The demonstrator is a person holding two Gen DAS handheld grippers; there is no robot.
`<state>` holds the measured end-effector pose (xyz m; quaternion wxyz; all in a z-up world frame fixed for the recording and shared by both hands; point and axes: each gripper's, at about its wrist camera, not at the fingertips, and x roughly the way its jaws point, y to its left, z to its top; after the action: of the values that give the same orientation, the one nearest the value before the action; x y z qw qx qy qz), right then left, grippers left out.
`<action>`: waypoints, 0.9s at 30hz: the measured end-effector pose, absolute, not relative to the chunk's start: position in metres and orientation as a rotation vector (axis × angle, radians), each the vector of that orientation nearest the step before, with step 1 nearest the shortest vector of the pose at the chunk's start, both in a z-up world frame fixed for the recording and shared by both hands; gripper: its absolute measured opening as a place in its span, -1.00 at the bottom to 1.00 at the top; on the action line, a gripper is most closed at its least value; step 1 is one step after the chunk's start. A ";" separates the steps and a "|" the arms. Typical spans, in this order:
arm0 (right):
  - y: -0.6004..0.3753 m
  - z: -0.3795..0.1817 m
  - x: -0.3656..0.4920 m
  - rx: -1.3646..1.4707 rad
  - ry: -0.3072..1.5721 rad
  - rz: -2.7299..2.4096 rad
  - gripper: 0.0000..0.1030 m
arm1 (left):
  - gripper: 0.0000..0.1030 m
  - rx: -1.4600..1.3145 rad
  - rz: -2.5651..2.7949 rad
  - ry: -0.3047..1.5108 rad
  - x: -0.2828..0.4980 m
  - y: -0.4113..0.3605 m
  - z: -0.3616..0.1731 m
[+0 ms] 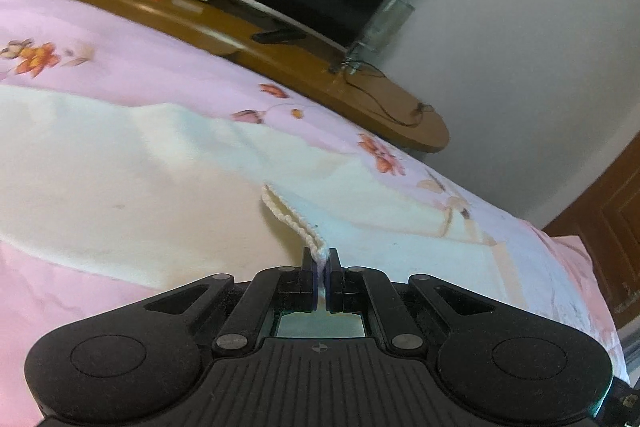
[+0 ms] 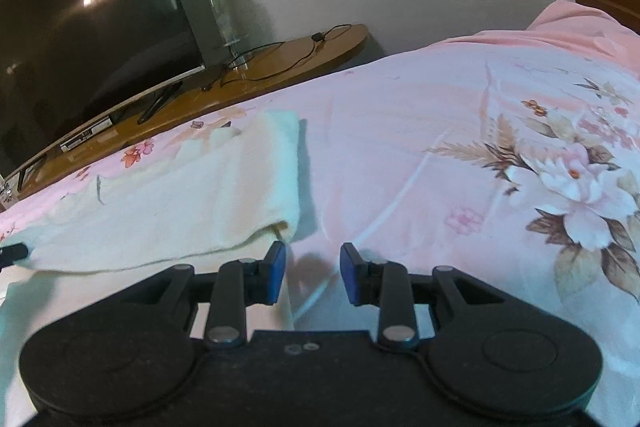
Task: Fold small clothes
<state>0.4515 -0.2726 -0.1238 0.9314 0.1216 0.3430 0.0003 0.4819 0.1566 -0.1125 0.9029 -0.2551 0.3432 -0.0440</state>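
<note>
The left claw (image 1: 321, 259) pinches the stitched edge of the cream cloth (image 1: 140, 167). The right claw (image 2: 311, 263) is open and holds nothing, just beside the cloth's near corner. The cloth looks soft, light and floppy, so hold it by corners and hems. It lies partly folded on the pink flowery bed sheet (image 2: 420, 131).

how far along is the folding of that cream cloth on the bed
Early to midway, judging by the layout. Done: the cream cloth lies spread on the floral bedsheet, its right end apparently doubled over. In hand: the left gripper is shut on the cloth's ribbed edge, lifting it. The right gripper is open beside the cloth's near corner, holding nothing. Left: carrying the edge across and flattening.
</note>
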 end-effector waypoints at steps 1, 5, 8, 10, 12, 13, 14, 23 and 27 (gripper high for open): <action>-0.272 -0.124 0.453 0.248 0.702 0.003 -0.40 | -0.94 -0.525 -0.081 0.710 0.481 0.160 -0.114; -0.270 -0.123 0.456 0.246 0.700 0.025 -0.40 | -0.94 -0.534 -0.060 0.717 0.481 0.172 -0.120; -0.267 -0.123 0.458 0.244 0.700 0.038 -0.40 | -0.94 -0.521 -0.059 0.740 0.483 0.173 -0.126; -0.266 -0.124 0.459 0.243 0.697 0.037 -0.40 | -0.94 -0.519 -0.059 0.750 0.483 0.173 -0.130; -0.267 -0.123 0.458 0.259 0.681 0.029 -0.41 | -0.94 -0.531 -0.058 0.745 0.481 0.173 -0.132; -0.269 -0.121 0.458 0.271 0.668 0.026 -0.41 | -0.94 -0.532 -0.058 0.744 0.481 0.173 -0.132; -0.270 -0.119 0.457 0.281 0.653 0.025 -0.40 | -0.94 -0.528 -0.057 0.742 0.480 0.173 -0.132; -0.259 -0.136 0.477 0.212 0.730 0.033 -0.51 | -0.94 -0.547 -0.058 0.741 0.479 0.174 -0.134; -0.258 -0.136 0.477 0.215 0.733 0.033 -0.49 | -0.94 -0.543 -0.058 0.741 0.477 0.174 -0.134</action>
<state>0.4771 -0.2584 -0.1357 0.9277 0.1051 0.3578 0.0161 0.4773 0.1737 -0.1336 0.8959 -0.2619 0.3577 -0.0280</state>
